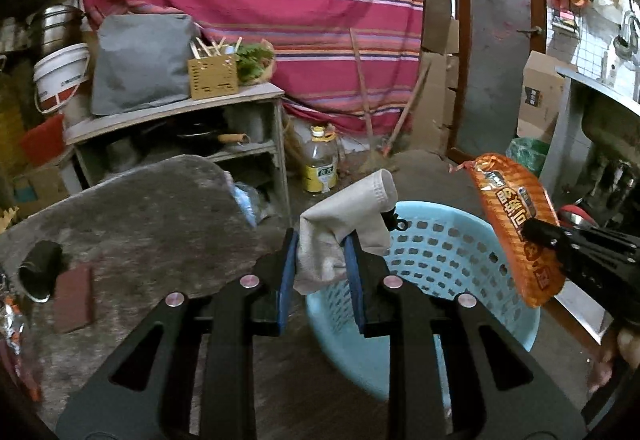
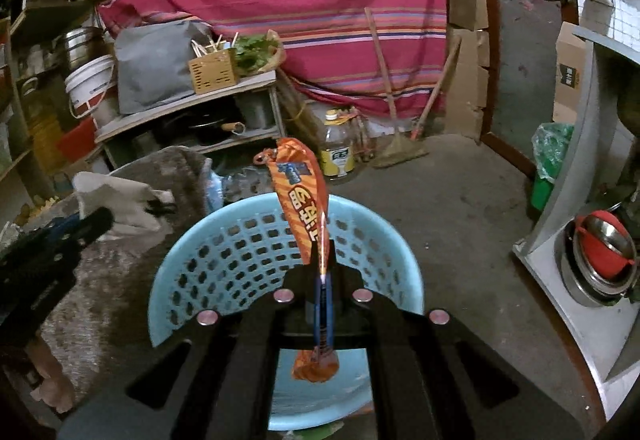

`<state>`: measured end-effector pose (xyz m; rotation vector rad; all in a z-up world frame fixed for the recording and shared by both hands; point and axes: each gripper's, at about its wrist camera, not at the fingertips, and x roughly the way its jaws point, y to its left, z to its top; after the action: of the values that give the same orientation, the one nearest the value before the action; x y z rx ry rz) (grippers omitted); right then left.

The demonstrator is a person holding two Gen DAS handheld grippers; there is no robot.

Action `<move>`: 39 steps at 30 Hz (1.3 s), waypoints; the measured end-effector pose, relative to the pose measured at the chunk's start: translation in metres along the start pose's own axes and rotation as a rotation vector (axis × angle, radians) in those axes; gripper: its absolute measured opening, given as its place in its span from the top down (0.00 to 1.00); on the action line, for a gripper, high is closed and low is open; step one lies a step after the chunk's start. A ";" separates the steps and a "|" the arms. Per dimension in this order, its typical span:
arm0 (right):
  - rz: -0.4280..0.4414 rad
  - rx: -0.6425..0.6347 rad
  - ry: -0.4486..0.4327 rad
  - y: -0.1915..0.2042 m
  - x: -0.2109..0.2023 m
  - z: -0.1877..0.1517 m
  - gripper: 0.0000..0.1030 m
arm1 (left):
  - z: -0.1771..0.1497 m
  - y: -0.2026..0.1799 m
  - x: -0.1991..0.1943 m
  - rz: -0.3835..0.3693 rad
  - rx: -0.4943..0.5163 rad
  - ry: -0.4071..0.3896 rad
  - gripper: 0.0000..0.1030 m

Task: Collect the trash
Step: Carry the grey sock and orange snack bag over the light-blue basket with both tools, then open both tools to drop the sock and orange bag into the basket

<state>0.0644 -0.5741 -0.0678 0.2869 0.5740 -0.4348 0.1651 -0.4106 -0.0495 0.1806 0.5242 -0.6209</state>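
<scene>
Your left gripper [image 1: 320, 272] is nearest the lens, its blue-padded fingers [image 1: 287, 276] set narrow with a crumpled beige cloth pouch [image 1: 344, 224] pinched between them; the pouch stands up out of the fingers and leans right, hanging just past the left rim of the light-blue perforated basket [image 1: 440, 240]. Your right gripper [image 2: 322, 280] has its fingers pressed fully together on an orange snack wrapper [image 2: 304, 196], which sticks up in front of the fingers and droops below them, directly above the basket's open mouth in the right wrist view. From the left wrist view the same wrapper shows at the right, held out over the basket's right rim. So the step in hand looks like the drop: both pieces of trash are lifted and carried to the basket, and neither is in it yet. The wrapper seems ready; letting those fingers part should send it straight down inside. The pouch is less sure, so bring your left hand a little further right, over the middle of the basket, before you spread the fingers, or it may catch the rim and slide to the floor. More litter waits on the grey-covered worktop [image 1: 140, 208] to the left: a dark roll [image 1: 40, 268] and a reddish-brown block [image 1: 74, 296], near each other.
</scene>
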 end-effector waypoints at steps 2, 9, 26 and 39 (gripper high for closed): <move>-0.009 0.007 -0.001 -0.005 0.001 0.001 0.99 | 0.001 -0.007 0.009 -0.005 0.010 0.010 0.73; -0.016 0.020 0.012 -0.008 0.008 -0.003 0.99 | 0.003 -0.014 0.018 -0.015 0.026 0.029 0.31; -0.048 -0.002 0.063 0.030 0.036 -0.015 0.95 | -0.017 0.077 -0.059 0.146 0.019 -0.058 0.08; -0.065 -0.059 0.031 0.097 0.015 -0.028 0.18 | -0.064 0.199 -0.131 0.292 -0.108 -0.032 0.08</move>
<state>0.1085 -0.4839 -0.0857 0.2194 0.6267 -0.4759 0.1667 -0.1644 -0.0352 0.1417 0.4876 -0.3096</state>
